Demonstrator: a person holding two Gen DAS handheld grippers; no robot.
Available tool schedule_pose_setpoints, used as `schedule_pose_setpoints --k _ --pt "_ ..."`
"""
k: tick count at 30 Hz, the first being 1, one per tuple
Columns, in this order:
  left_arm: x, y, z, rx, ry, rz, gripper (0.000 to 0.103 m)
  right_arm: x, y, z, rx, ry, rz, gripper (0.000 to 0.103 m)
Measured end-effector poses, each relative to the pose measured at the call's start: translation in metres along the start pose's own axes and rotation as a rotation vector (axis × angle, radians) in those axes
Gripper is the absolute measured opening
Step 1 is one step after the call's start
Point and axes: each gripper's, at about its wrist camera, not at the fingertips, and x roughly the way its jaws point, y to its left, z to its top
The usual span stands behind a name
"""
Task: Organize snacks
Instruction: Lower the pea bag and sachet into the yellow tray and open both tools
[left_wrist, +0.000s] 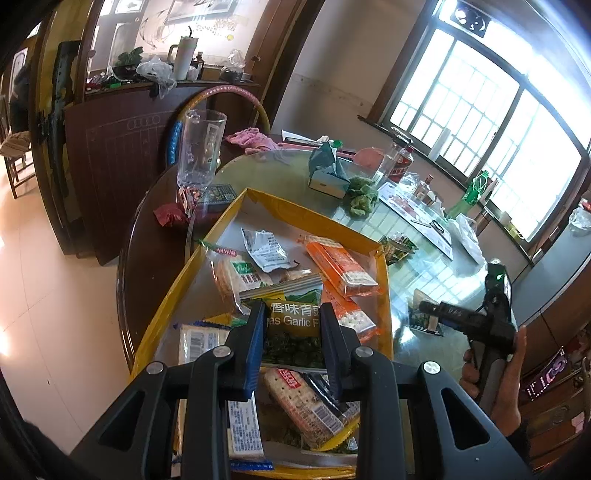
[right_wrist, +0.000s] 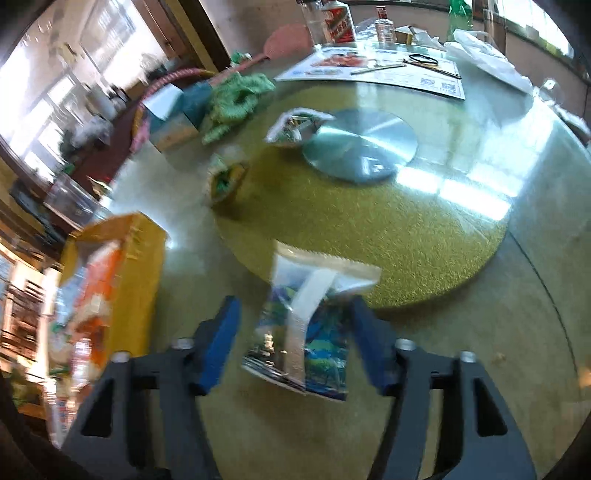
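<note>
A yellow cardboard box on the round glass table holds several snack packs: orange cracker packs, a silver wrapper and white cracker packs. My left gripper hangs over the box, its jaws on both sides of a green garlic-pea pack and touching it. My right gripper is open, its jaws wide on either side of a blue-green snack pack lying on the glass. The right view is blurred. The right gripper also shows in the left wrist view, over that pack.
Two more small snack packs lie on the table near the metal turntable disc. A green cloth, a tissue box, bottles, a glass pitcher and a printed sheet stand around. The yellow box edge is at the left.
</note>
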Motion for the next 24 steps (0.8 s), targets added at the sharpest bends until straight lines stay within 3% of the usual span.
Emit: schedule_pose_setpoints --k 7,8,9,17,24 --pt "0.011 -0.002 0.015 0.031 0.002 0.018 0.028 -0.006 0.009 -0.015 -0.110 -0.030 -0.051 0.034" --pt "0.015 -0.003 0.018 0.037 0.004 0.022 0.028 -0.007 0.009 -0.014 -0.119 -0.031 -0.047 0.028" --pt "0.019 -0.004 0.021 0.040 0.008 0.023 0.028 -0.011 0.008 -0.013 -0.122 -0.042 -0.027 0.011" --pt "0.062 -0.010 0.041 0.064 0.080 0.007 0.028 -0.018 -0.003 -0.006 -0.072 -0.058 0.074 0.002" --pt "0.078 -0.009 0.049 0.070 0.108 0.020 0.028 -0.058 0.008 -0.008 -0.072 -0.137 0.193 0.000"
